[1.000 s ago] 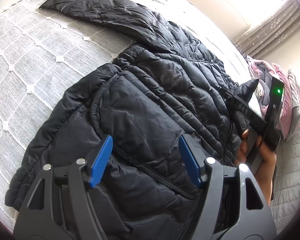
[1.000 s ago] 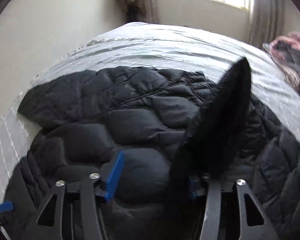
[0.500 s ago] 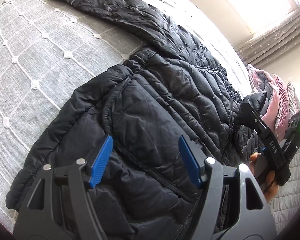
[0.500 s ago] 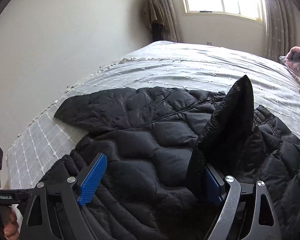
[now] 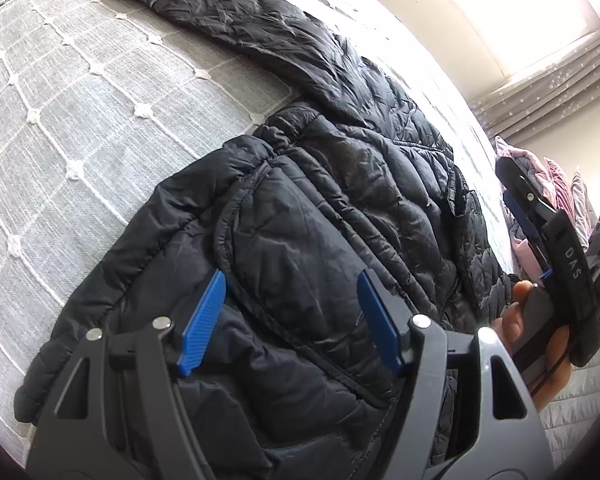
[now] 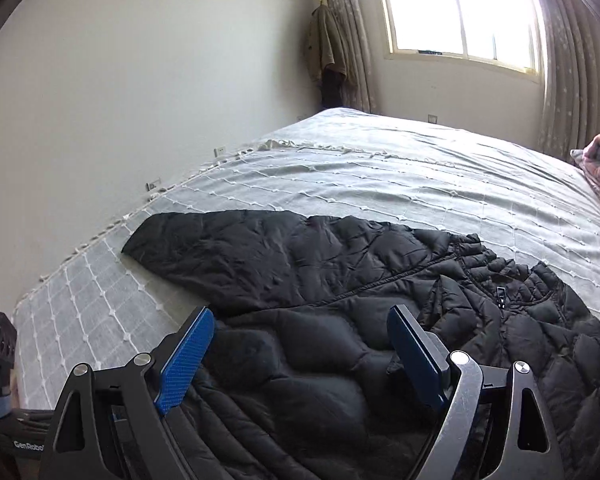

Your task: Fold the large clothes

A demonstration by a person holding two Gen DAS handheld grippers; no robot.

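Grey quilted bed [image 6: 380, 184], sunlit window [image 6: 460, 8]

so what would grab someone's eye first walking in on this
The black puffer jacket sprawled across the grey bedspread, one sleeve stretched toward the bed's edge. Next, the blue-padded left gripper and right gripper poised open above it, then the bright window behind.

Left gripper [image 5: 292, 322] angled downward, blue pads spread apart, nothing pinched between them. Right gripper [image 6: 300, 354] jaws stand wide with nothing between; right hand [image 5: 540, 344] wraps its handle, thumb forward.
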